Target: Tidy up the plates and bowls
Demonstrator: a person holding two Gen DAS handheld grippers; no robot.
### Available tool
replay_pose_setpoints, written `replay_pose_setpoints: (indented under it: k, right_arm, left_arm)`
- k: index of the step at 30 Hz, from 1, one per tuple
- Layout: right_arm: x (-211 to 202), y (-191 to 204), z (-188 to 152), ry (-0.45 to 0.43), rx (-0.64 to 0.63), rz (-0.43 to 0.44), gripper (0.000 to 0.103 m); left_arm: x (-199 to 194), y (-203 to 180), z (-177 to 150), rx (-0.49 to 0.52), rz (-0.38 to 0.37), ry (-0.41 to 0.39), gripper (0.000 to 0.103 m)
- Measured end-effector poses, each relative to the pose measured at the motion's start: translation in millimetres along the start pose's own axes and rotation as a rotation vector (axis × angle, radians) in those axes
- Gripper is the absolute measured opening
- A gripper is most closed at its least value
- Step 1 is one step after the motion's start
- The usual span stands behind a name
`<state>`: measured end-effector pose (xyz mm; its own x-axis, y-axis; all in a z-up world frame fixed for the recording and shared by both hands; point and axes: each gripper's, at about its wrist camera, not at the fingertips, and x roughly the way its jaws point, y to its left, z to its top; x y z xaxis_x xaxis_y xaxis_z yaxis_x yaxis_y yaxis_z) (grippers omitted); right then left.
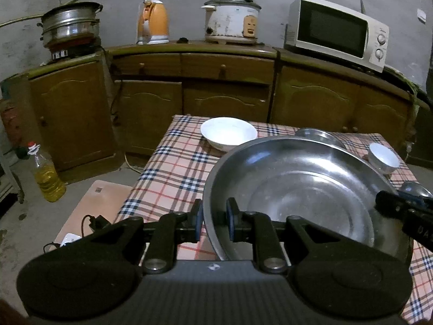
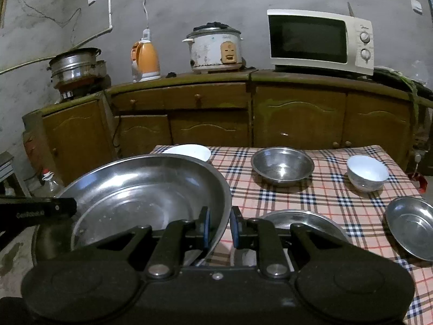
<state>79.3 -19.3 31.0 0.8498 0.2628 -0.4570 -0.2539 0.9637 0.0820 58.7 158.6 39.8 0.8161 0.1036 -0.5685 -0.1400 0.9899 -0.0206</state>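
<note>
Both grippers hold one large steel basin [image 1: 303, 189] between them, above the near-left part of the desk [image 2: 324, 189], which has a plaid cloth.

Left gripper [image 1: 214, 223]: jaws narrow, pinching the basin's rim at its 8 o'clock edge, one pad inside the wall and one outside. Right gripper [image 2: 220, 226]: jaws narrow likewise, clamped on the rim at the basin's 4 o'clock edge. The basin sits tilted in both views; whether its base touches the cloth I cannot tell, since the grippers hide the underside.

Other dishes on the desk, read from the right wrist view:
- white shallow bowl [image 2: 189, 152] at 11 o'clock, partly behind the basin's far rim.
- steel bowl [image 2: 282, 165] at 12 o'clock, upright, apart from the rest.
- small white bowl [image 2: 367, 172] at 2 o'clock, near the far right corner.
- steel plate [image 2: 411, 226] at 3 o'clock, by the right edge.
- flat steel dish [image 2: 300, 222] just beyond the right gripper, half hidden by it.

Behind the desk runs a wooden cabinet [image 2: 297, 119] carrying a microwave [image 2: 320, 40], a rice cooker [image 2: 215, 50], an orange kettle [image 2: 146, 61] and a steamer pot [image 2: 74, 63]. An oil bottle [image 1: 47, 173] stands on the floor at 9 o'clock in the left wrist view.
</note>
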Motion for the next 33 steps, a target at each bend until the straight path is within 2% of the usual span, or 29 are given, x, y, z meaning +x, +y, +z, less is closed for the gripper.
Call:
replay_pose_setpoints:
  k: [33]
  right_arm:
    - [-50,-75,-17,-0.04,0.112,-0.146,0.021]
  left_arm:
    - [-7,-77,-8,0.107,-0.126,0.014,0.02]
